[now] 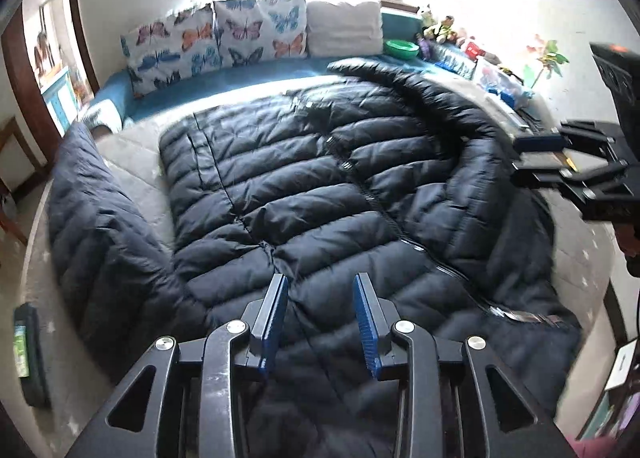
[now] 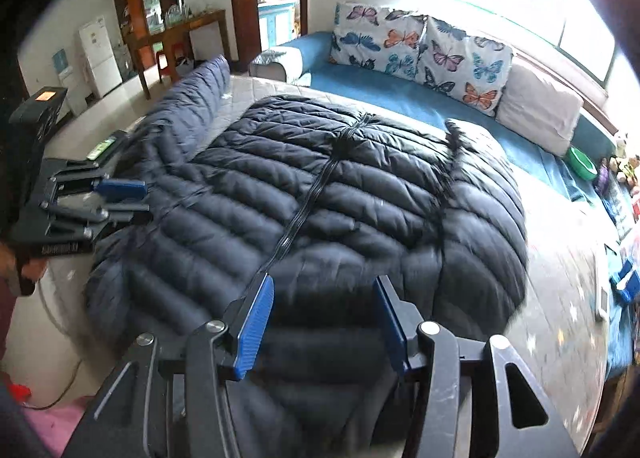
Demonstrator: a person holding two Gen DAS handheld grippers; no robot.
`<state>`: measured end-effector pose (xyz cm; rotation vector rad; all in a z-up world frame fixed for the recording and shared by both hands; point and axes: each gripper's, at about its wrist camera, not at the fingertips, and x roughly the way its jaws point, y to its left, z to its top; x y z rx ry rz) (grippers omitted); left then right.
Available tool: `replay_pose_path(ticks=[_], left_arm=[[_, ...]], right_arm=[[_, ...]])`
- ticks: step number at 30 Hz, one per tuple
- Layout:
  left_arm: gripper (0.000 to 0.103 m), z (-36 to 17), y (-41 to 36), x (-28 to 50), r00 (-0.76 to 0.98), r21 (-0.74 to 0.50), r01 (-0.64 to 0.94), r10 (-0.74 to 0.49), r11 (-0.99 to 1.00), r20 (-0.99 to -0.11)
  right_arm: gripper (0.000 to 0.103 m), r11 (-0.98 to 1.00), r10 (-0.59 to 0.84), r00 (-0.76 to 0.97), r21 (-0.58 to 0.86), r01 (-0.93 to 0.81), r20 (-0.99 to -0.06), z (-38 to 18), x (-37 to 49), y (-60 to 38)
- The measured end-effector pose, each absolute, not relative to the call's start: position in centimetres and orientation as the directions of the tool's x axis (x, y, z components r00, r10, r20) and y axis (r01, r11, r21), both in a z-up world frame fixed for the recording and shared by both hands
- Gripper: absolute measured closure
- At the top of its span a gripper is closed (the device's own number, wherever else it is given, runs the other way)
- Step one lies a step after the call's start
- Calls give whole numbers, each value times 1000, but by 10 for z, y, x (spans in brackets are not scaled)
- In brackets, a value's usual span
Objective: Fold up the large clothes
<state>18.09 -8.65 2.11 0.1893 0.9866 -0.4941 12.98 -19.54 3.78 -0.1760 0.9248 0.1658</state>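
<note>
Navy quilted jacket (image 1: 304,185) blurred, hem cut off; both claws gape.

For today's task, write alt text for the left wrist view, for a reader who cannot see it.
A dark puffer jacket lies spread, zipped, on a bed, one sleeve stretched out to the left. The left gripper hangs open above its near edge; the right gripper shows at the right edge. Butterfly pillows line the far side.
</note>
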Motion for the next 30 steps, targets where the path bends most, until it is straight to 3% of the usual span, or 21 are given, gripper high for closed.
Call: replay_pose_path(ticks=[7,13,18,23,26,30], left_arm=[[66,-32,-79,214,379,-99,429,-279,898,-882],[66,-46,-88,212,390,-35,462,-238,886,-889],[66,-54,-86,219,379,-28,473,-232,881,-896],[66,-55,-87,223,373,-37,472,-237,881,-897],[65,-55,-88,222,374,-32,475,-234,880,-897],[65,-55,-87,223,375,-33,478,-238,878,-896]], right_arm=[[47,988,-38,498,-107,-110,-866,-13,183,-237],[49,997,-55,471,-77,-28,-880,-44,150,-267],[50,994,-50,479,-88,-58,-877,-27,133,-262],[47,999,-2,532,-26,-38,-847,11,174,-276],[47,999,40,521,37,-16,-853,11,213,-286],[48,999,-33,474,-28,17,-880,-10,240,-293]])
